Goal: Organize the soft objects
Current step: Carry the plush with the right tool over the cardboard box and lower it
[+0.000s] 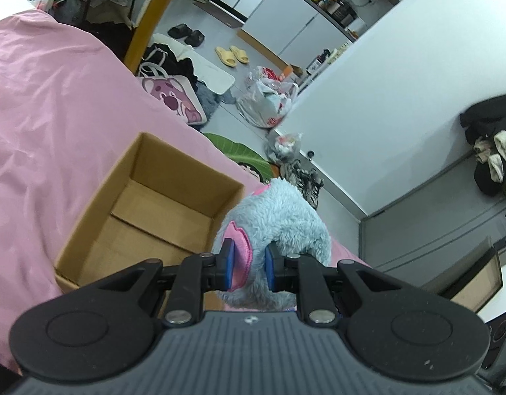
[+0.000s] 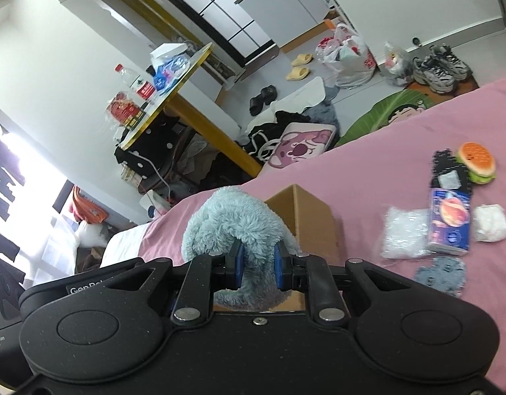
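Note:
A fluffy blue plush toy (image 1: 279,223) with a pink patch is held up over the pink bed. My left gripper (image 1: 249,268) is shut on it at the pink patch, just right of an open cardboard box (image 1: 98,204) whose inside is bare. My right gripper (image 2: 258,268) is shut on another part of the same blue plush toy (image 2: 230,223), with the cardboard box (image 2: 314,217) right behind it. Further right on the bed lie a plush burger (image 2: 477,161), a purple packet (image 2: 450,222), a clear plastic bag (image 2: 403,232), a white soft lump (image 2: 491,222) and a grey patch (image 2: 442,275).
The pink bedsheet (image 1: 48,105) spreads left of the box. On the floor beyond the bed edge lie a pink bear bag (image 1: 174,98), plastic bags (image 1: 269,98), sneakers (image 2: 439,67), slippers (image 1: 231,54) and a green mat (image 1: 239,153). A yellow-legged table (image 2: 174,85) stands behind.

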The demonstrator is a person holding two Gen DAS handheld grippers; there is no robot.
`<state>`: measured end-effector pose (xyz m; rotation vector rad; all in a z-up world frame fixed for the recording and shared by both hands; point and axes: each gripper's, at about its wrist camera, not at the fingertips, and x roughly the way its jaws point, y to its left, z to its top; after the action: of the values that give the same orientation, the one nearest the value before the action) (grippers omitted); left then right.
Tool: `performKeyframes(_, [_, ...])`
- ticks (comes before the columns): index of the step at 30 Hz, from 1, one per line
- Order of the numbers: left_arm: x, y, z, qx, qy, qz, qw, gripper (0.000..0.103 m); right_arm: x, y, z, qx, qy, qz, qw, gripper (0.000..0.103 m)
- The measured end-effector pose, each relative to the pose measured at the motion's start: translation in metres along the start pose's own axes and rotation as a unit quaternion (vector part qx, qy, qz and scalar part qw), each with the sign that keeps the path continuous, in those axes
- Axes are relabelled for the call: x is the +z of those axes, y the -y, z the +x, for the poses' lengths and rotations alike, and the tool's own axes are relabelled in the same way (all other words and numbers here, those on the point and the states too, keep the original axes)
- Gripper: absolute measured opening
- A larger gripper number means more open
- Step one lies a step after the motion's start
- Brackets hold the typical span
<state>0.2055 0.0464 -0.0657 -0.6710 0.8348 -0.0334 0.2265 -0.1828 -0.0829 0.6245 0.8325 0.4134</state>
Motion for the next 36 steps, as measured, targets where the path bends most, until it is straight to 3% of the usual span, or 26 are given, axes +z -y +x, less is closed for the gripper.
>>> performKeyframes(17, [0.043,-0.057,0.031,0.048,0.013,-0.033,0.9982,0.018,0.001,-0.023,0.078,0.007,-0.06,-0.02,0.998,0.019])
performKeyframes(22, [0.046,-0.078,0.051,0.055,0.002,-0.058,0.9968,0.018,-0.004,-0.023,0.097,-0.004,-0.078,-0.027,0.997,0.019])
performKeyframes(29, [0.045,-0.087,0.073,0.082,-0.009,-0.05,0.9954,0.018,-0.011,-0.014,0.114,-0.014,-0.094,-0.02,0.995,0.019])
performKeyframes(36, [0.048,-0.091,0.079,0.099,-0.008,-0.054,0.9936,0.02,-0.009,-0.023,0.122,-0.004,-0.101,-0.034,0.994,0.03])
